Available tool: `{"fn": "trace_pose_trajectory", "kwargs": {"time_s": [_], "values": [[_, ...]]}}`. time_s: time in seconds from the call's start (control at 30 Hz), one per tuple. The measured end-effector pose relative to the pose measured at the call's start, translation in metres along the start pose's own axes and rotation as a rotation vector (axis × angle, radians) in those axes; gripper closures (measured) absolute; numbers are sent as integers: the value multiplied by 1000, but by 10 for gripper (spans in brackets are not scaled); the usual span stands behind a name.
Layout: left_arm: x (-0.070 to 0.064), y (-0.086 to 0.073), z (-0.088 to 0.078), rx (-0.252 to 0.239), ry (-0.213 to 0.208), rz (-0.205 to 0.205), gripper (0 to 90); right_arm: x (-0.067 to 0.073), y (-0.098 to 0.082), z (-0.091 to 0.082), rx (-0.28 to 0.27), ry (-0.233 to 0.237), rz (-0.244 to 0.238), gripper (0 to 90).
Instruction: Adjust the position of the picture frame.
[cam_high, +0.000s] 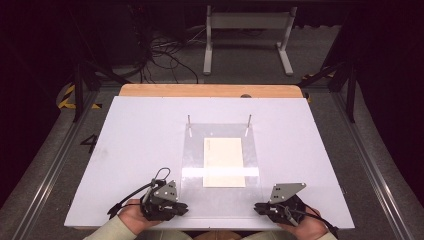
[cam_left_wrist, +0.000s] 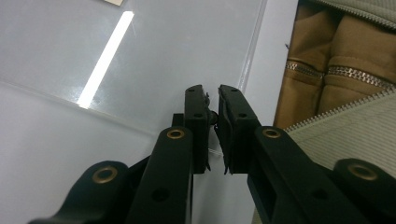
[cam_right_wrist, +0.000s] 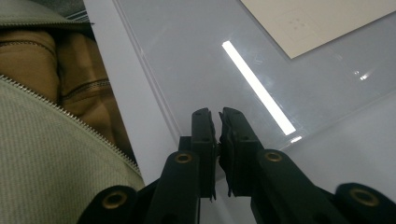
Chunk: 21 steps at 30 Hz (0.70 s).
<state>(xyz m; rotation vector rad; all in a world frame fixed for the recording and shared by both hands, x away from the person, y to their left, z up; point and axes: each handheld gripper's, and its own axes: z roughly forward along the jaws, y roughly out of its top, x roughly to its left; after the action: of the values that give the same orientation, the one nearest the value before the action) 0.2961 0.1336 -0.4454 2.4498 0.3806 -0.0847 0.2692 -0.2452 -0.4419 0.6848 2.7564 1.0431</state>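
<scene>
Nearest me, at six o'clock on the table, my left gripper (cam_high: 181, 209) sits low at the near-left corner of the clear sheet (cam_high: 220, 200), jaws nearly together with just a sliver of daylight between the pads and nothing pinched in there. Over at five o'clock my right gripper (cam_high: 260, 207) mirrors it at the near-right corner, likewise almost closed and empty. I judge I'm squaring up both tips to the front edge, one per corner, so the sheet could be lifted evenly without flexing. Past my tips, the clear sheet lies flat on the white board (cam_high: 140, 145), a ceiling light streaking across it. Toward twelve o'clock a cream paper (cam_high: 223, 162) rests at its middle. Farther still, two thin pins (cam_high: 189, 120) stand at the sheet's far corners, seemingly locating it.
</scene>
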Motion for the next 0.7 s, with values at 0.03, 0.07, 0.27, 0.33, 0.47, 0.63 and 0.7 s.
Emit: {"fn": "trace_pose_trajectory", "kwargs": {"time_s": [0.03, 0.07, 0.27, 0.33, 0.47, 0.63, 0.7], "values": [[-1, 0, 0, 2, -5, 3, 823, 1, 0, 0, 0, 3, 1, 831], [-2, -1, -1, 8, -6, 1, 823, 2, -1, 0, 0, 6, 0, 831], [-1, -1, -2, 17, -38, 3, 816, 6, -1, -1, 11, 19, -21, 820], [2, -1, -4, -4, -61, -12, 788, 5, 0, -1, 9, 36, -14, 735], [8, 1, -22, -154, 6, -41, 736, 0, 3, -10, -57, -1, 10, 672], [20, 3, -35, -303, 100, -109, 640, -11, 7, -19, -158, -63, 54, 628], [25, 4, -38, -340, 131, -130, 607, -15, 9, -21, -184, -67, 75, 630]]}}
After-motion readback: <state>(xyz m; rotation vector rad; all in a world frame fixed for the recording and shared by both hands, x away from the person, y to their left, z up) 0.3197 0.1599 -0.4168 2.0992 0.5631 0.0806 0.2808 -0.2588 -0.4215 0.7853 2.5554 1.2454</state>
